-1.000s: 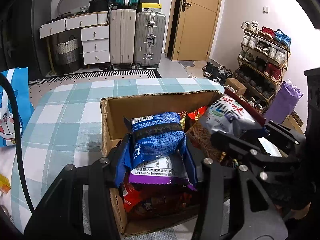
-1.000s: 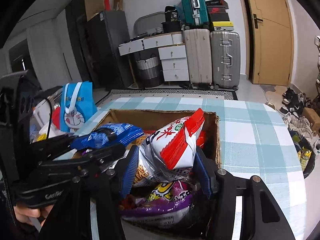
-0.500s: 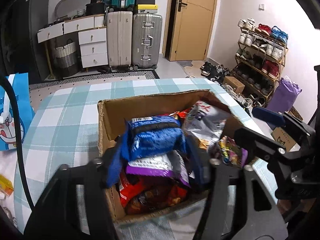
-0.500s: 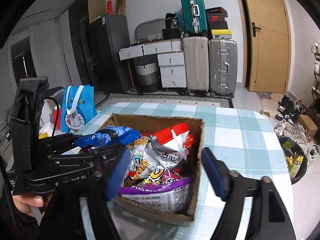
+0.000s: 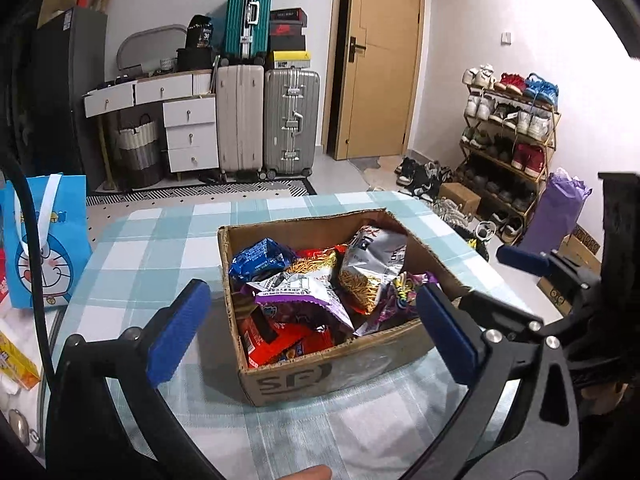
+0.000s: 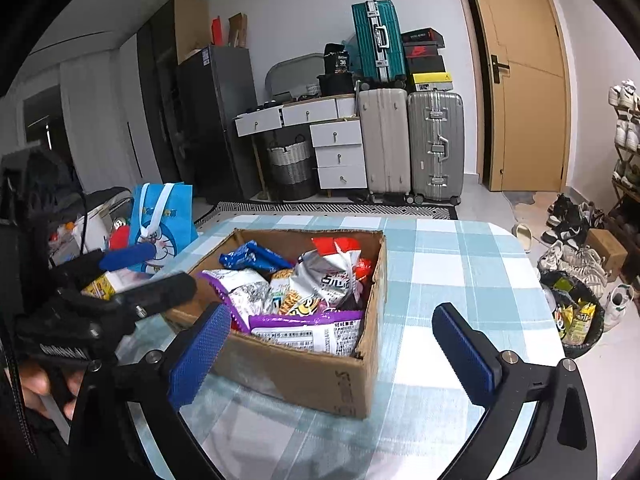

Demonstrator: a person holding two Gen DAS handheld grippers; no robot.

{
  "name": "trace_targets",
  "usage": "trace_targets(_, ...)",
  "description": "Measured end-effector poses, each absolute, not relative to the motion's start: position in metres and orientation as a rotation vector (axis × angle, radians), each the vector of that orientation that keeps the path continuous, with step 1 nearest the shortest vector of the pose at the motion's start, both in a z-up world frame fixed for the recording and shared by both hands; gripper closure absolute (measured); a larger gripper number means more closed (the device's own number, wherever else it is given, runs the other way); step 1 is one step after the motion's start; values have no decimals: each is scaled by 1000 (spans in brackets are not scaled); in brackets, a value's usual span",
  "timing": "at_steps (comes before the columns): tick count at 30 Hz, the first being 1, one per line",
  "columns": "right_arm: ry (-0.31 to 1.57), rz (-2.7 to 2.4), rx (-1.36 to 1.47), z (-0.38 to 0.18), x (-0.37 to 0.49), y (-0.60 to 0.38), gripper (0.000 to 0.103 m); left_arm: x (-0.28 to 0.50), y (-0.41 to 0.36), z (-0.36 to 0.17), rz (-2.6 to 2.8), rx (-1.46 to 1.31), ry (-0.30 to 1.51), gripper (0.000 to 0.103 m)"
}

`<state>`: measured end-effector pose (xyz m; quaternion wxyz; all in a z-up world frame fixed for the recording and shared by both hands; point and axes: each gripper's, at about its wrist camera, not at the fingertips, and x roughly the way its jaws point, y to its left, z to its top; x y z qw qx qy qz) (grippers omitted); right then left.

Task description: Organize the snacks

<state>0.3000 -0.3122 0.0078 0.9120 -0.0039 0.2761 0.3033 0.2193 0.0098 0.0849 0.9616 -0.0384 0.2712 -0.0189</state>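
Observation:
A brown cardboard box [image 5: 320,372] [image 6: 304,372] stands on the checked tablecloth, filled with snack bags. Inside lie a blue packet [image 5: 260,260] [image 6: 248,258], a silver bag with a red top [image 5: 376,256] [image 6: 328,272], a purple-edged bag [image 5: 300,296] [image 6: 308,328] and red packets [image 5: 280,340]. My left gripper [image 5: 314,320] hovers before the box's near side, jaws opening wide, nothing between the blue pads. My right gripper [image 6: 332,348] hangs beside it, likewise opening and holding nothing. Each gripper shows at the edge of the other's view.
A blue cartoon gift bag [image 5: 44,240] [image 6: 164,224] stands left of the box, with a yellow carton [image 5: 16,360] nearer me. The table [image 6: 460,264] drops off at the right, above a black bin [image 6: 576,320]. Suitcases, drawers and a shoe rack stand behind.
Both grippers let go of their bags, the left the blue packet, the right the red-topped one. They opened wide and drew back and up from the box, where the bags now lie.

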Motion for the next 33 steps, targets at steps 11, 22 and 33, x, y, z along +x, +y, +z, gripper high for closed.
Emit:
trace_targets(11, 504, 661, -7, -3, 264, -316, 0, 168, 17, 77, -16, -75, 529, 0)
trace_targets(22, 436, 665, -26, -28, 234, -315, 0, 146, 25, 40, 35, -71, 458, 0)
trace_targets(33, 378, 654, -31, -37, 229, -314, 0, 147, 22, 23, 50, -57, 435, 0)
